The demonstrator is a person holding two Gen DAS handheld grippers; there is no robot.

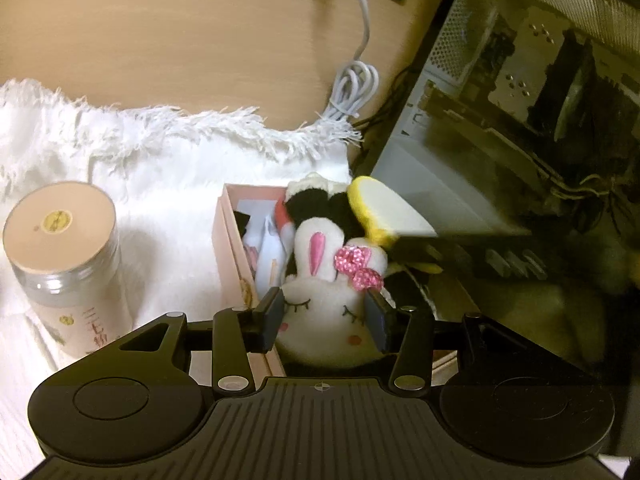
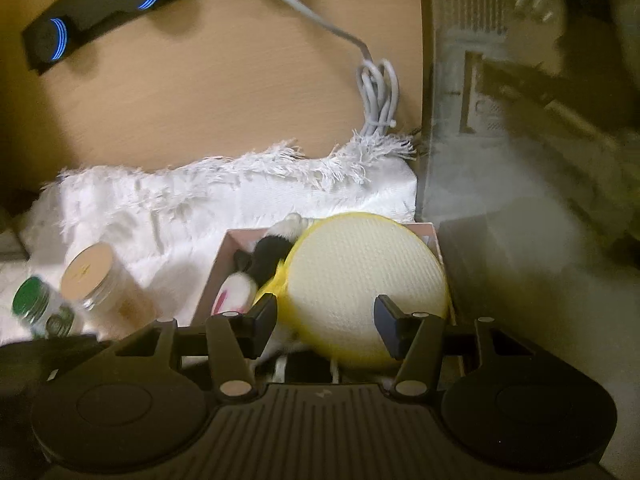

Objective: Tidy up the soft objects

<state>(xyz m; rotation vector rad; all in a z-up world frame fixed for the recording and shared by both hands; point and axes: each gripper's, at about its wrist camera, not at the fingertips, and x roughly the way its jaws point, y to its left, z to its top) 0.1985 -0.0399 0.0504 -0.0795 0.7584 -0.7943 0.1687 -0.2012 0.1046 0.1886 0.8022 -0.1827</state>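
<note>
The rabbit plush [image 1: 320,304] is framed by the parted jaws of the left gripper [image 1: 326,318]; whether it is gripped cannot be told. The right gripper [image 2: 326,326] is held open over the yellow-rimmed pad [image 2: 366,280]. Both are judged already placed in the pink box [image 1: 228,248], alongside a black-and-white plush [image 1: 316,204]; little seems left.

Green-lidded jar [image 2: 38,306] motion-blurred; pink box [image 2: 224,256] largely hidden under plush toys.

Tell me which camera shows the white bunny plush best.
The left wrist view: the bunny plush fills the centre, with closed eyes, pink ears and sequin bow clear between the left gripper fingers. The right wrist view shows only one ear beside the yellow pad.
</note>
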